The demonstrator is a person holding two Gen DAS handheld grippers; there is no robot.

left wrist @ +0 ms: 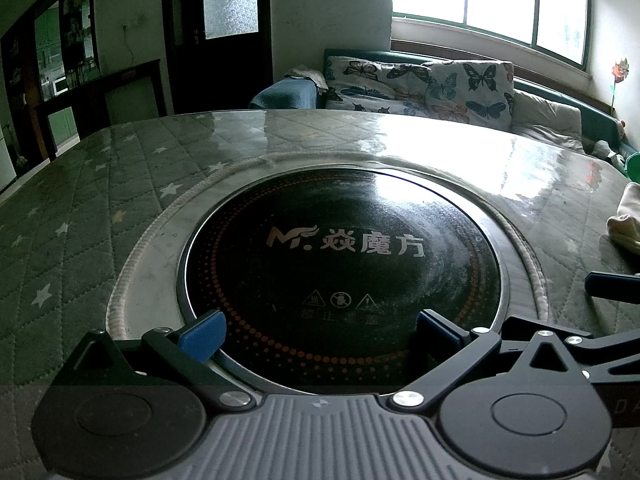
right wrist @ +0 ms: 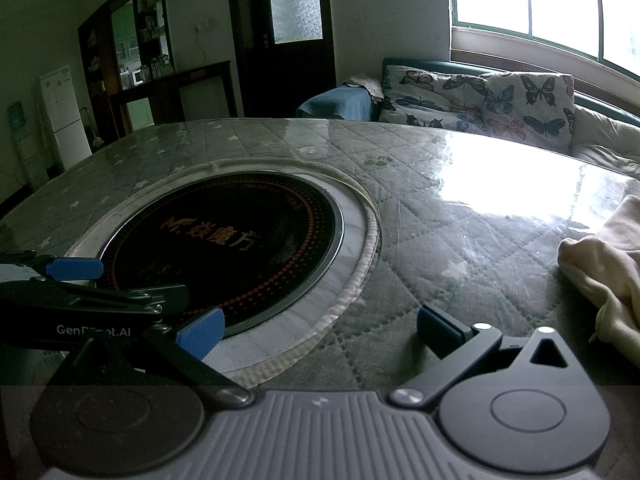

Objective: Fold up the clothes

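Observation:
A cream garment (right wrist: 608,276) lies bunched at the table's right edge; only its near end (left wrist: 626,224) shows in the left wrist view. My left gripper (left wrist: 320,334) stands open low over the black round cooktop (left wrist: 344,256), nothing between its blue pads. My right gripper (right wrist: 320,332) is open too, above the quilted cover just right of the cooktop (right wrist: 224,244), with the garment well to its right. The left gripper's fingers (right wrist: 74,268) show at the left of the right wrist view.
The table (left wrist: 80,208) carries a green quilted star-pattern cover under a glossy clear sheet. Behind it stands a sofa with butterfly cushions (left wrist: 440,88) below a bright window. A dark door (right wrist: 280,36), shelving and a white fridge (right wrist: 64,116) are at the back left.

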